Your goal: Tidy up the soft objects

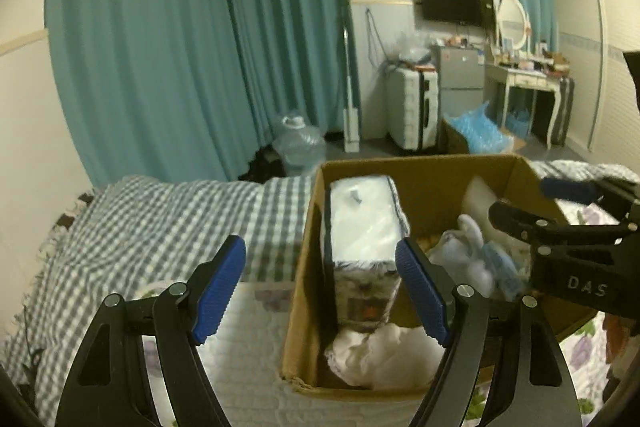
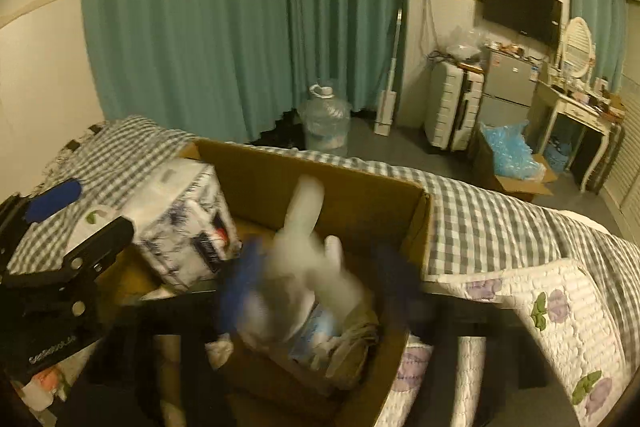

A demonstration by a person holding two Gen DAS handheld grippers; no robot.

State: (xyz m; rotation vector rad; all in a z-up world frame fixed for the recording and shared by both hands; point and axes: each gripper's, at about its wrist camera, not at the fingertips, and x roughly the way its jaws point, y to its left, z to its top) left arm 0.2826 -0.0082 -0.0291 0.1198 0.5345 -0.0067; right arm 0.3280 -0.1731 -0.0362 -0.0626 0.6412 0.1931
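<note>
A cardboard box [image 1: 424, 171] stands on the bed. In it a wrapped pack of tissues [image 1: 364, 227] stands at the left, with a white plush rabbit [image 1: 472, 247] and pale cloth [image 1: 380, 351] beside it. My left gripper [image 1: 322, 287] is open above the box's left side, one finger on each side of the tissue pack. In the right wrist view my right gripper [image 2: 316, 291] is blurred over the box [image 2: 336, 179], its fingers on either side of the white rabbit [image 2: 308, 259]; the tissue pack [image 2: 184, 223] is to the left. The right gripper also shows in the left wrist view [image 1: 532, 203].
The bed carries a grey checked blanket [image 1: 160, 219] and a white quilt with purple flowers [image 2: 560, 315]. Behind are teal curtains [image 1: 192, 39], a water jug [image 1: 300, 143], a white suitcase [image 1: 412, 107], a small fridge, a dressing table [image 1: 528, 79] and a box of blue items [image 1: 476, 131].
</note>
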